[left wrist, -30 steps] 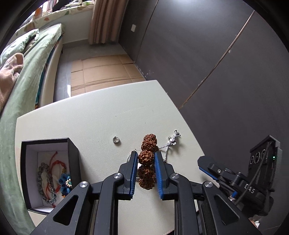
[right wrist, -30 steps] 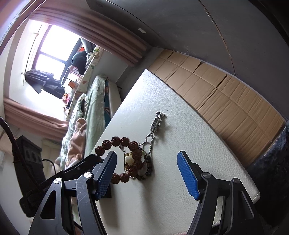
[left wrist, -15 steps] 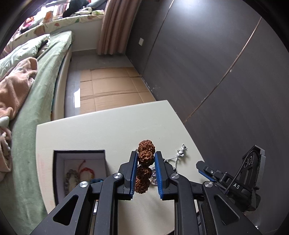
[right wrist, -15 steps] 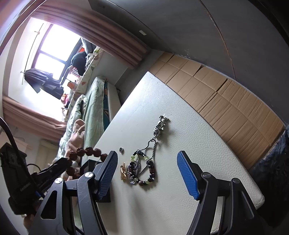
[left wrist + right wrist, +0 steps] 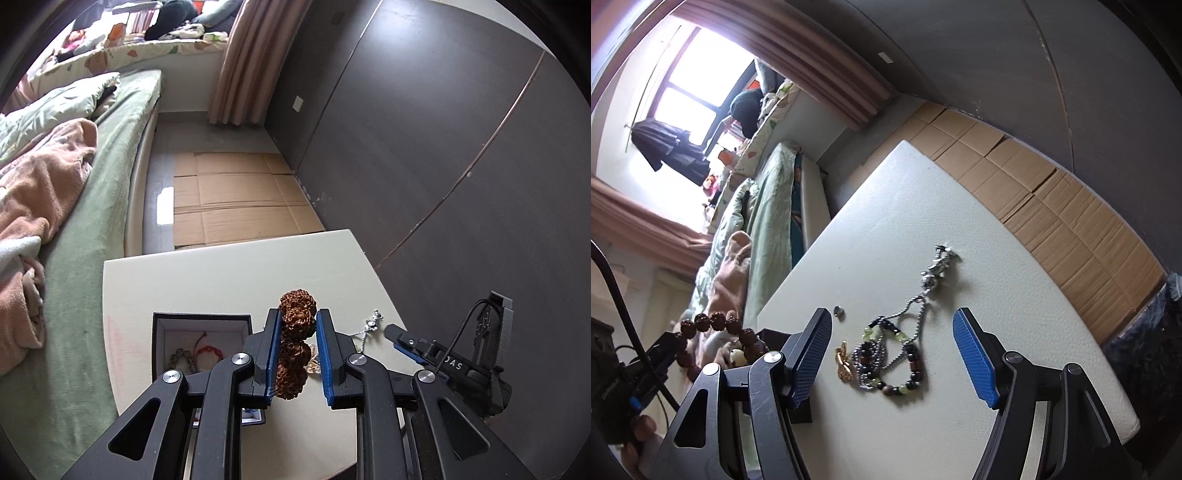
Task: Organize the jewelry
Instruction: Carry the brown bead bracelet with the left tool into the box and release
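Overhead, left gripper (image 5: 297, 352) fingers clamped on brown bead bracelet (image 5: 295, 343), loop edge-on along fingers, right gripper (image 5: 892, 356) fingers apart.

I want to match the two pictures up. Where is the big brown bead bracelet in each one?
Left wrist view: the brown bead bracelet is low in the middle, clamped in the left gripper, above the table.
Right wrist view: the bracelet hangs at the lower left, beside the black jewelry box.
Shared landmark: the silver chain with its charm on the white table.
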`<state>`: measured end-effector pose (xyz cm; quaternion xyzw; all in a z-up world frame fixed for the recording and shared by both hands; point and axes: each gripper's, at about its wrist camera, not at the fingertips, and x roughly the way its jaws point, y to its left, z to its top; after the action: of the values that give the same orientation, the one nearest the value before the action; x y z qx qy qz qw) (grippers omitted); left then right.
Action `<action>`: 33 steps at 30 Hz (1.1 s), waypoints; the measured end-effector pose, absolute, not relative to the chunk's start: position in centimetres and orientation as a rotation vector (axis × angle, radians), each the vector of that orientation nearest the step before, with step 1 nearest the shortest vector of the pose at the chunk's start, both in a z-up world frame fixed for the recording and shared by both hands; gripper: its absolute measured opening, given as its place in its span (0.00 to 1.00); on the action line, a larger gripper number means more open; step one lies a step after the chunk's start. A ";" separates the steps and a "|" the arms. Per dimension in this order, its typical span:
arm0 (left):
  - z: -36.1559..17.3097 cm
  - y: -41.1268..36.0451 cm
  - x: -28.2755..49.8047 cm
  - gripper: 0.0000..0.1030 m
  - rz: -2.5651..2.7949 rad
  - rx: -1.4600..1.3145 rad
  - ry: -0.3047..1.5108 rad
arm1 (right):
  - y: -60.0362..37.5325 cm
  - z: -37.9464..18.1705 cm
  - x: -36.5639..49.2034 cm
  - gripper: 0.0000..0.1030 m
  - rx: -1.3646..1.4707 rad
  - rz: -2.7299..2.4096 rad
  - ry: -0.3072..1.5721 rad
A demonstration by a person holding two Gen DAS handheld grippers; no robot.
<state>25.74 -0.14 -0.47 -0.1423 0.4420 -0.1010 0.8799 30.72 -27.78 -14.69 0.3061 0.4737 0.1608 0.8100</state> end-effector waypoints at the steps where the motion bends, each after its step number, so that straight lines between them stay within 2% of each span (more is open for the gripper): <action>1: -0.4 -0.2 25.6 0.19 -0.216 -0.295 0.920 | -27.4 -14.5 30.7 0.68 0.654 0.356 1.011; 13: -4.6 2.3 26.3 0.19 -0.051 -0.221 0.985 | -25.8 -14.6 30.2 0.68 0.636 0.383 1.028; 24: -6.0 6.0 25.6 0.19 -0.015 -0.287 0.999 | -22.3 -13.1 30.0 0.68 0.578 0.460 1.027; 33: -6.4 6.5 25.3 0.19 -0.029 -0.306 1.000 | -16.2 -14.1 30.4 0.64 0.587 0.596 1.109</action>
<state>25.33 6.48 -6.39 -0.1462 0.4776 -0.0138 0.8662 30.41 -16.25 -14.09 0.2707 0.5110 0.2748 0.7682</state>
